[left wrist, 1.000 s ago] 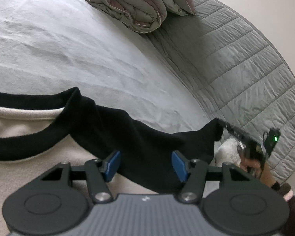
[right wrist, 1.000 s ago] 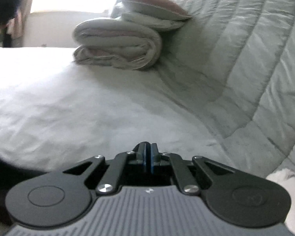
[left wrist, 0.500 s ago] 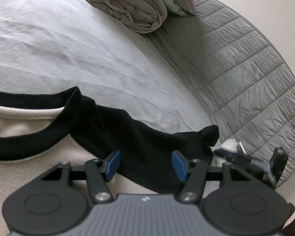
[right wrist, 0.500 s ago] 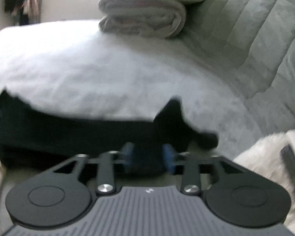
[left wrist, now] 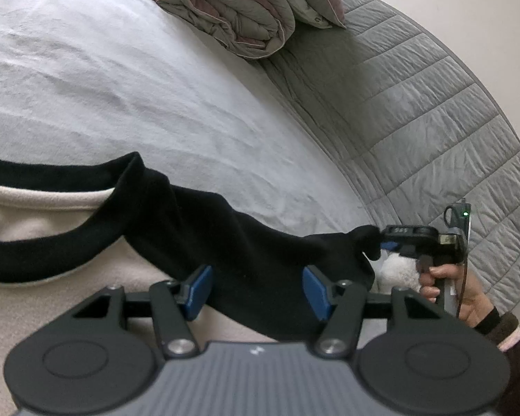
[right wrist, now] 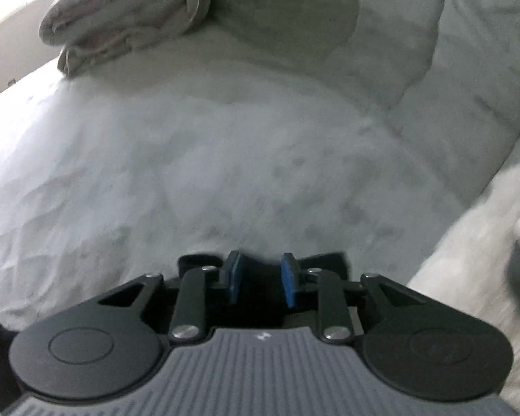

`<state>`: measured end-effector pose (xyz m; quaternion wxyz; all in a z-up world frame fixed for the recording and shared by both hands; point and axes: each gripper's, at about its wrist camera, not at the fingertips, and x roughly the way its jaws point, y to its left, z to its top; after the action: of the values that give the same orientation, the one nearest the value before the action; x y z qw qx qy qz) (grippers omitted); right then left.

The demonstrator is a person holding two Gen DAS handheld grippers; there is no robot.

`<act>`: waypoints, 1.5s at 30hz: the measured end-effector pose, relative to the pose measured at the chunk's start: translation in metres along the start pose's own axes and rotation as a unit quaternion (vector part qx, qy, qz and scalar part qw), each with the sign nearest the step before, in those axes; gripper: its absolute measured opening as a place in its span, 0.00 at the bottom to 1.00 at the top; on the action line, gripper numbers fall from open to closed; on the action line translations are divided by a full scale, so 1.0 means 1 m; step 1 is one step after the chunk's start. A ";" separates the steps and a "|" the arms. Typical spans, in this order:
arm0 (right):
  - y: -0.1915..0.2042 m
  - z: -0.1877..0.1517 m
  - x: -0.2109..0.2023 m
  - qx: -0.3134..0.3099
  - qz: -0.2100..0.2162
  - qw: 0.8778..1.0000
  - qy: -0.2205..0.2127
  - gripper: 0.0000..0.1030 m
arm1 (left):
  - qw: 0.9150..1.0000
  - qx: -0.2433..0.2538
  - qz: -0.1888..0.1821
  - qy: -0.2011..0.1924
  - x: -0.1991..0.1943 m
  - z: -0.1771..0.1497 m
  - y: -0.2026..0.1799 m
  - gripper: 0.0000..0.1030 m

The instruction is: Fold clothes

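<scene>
1. The left gripper (left wrist: 256,287) has its 2 blue-padded fingers (left wrist: 198,289) spread wide and holds nothing; the black sleeve (left wrist: 246,242) of the garment passes between and under them, though whether the pads touch the cloth cannot be told.
2. The right gripper (right wrist: 260,277) has its fingers (right wrist: 232,274) partly open, with dark fabric lying in the gap between them. In its own view the pads stand apart from each other, so no firm pinch shows; the picture is blurred.
3. From the left wrist view, the right gripper (left wrist: 395,241) sits at the cuff (left wrist: 367,242) of the sleeve, its tips right at the bunched black end, with the person's right hand (left wrist: 450,287) around the handle.
4. The garment (left wrist: 51,208) is cream with a black neckline band and black sleeve. It lies flat on the bed (left wrist: 155,86), its body toward the near left edge and the sleeve stretched rightward toward the quilted grey cover (left wrist: 433,104).
5. A white fluffy item (left wrist: 398,270) lies just beside the cuff, under the right gripper.
6. A folded duvet (left wrist: 232,10) with a pillow (left wrist: 315,0) on top sits at the far side of the bed, well apart from the garment.
</scene>
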<state>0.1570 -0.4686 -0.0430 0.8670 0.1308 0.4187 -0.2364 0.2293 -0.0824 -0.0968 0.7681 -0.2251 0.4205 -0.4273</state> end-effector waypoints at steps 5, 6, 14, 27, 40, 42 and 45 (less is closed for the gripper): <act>0.012 -0.015 0.010 -0.032 -0.045 0.998 -0.024 0.40 | 1.000 -0.004 -0.001 -0.001 -0.002 0.001 0.000 0.58; 0.010 -0.017 0.011 -0.027 -0.051 0.998 -0.031 0.35 | 1.000 -0.005 0.000 -0.003 -0.002 0.001 0.000 0.58; -0.025 -0.003 -0.005 0.047 -0.064 0.992 -0.100 0.04 | 0.996 -0.023 0.037 -0.073 -0.015 0.004 0.008 0.52; -0.045 0.045 0.024 0.050 -0.188 0.972 -0.129 0.04 | 0.993 0.002 0.066 -0.095 -0.018 0.004 0.001 0.52; -0.037 0.050 -0.017 -0.003 -0.151 0.987 -0.052 0.42 | 0.992 0.107 -0.001 -0.064 -0.018 -0.003 -0.039 0.52; -0.029 0.038 -0.030 0.009 -0.116 0.992 -0.040 0.40 | 0.988 0.140 -0.029 -0.054 -0.016 -0.007 -0.052 0.52; -0.020 0.014 -0.043 0.026 -0.079 0.996 -0.028 0.31 | 0.980 0.189 -0.060 -0.035 -0.011 -0.016 -0.069 0.47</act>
<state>0.1328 -0.4788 -0.0013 0.8532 0.1133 0.3969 -0.3188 0.1809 -0.1100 -0.0520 0.7840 -0.1153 0.2913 -0.5359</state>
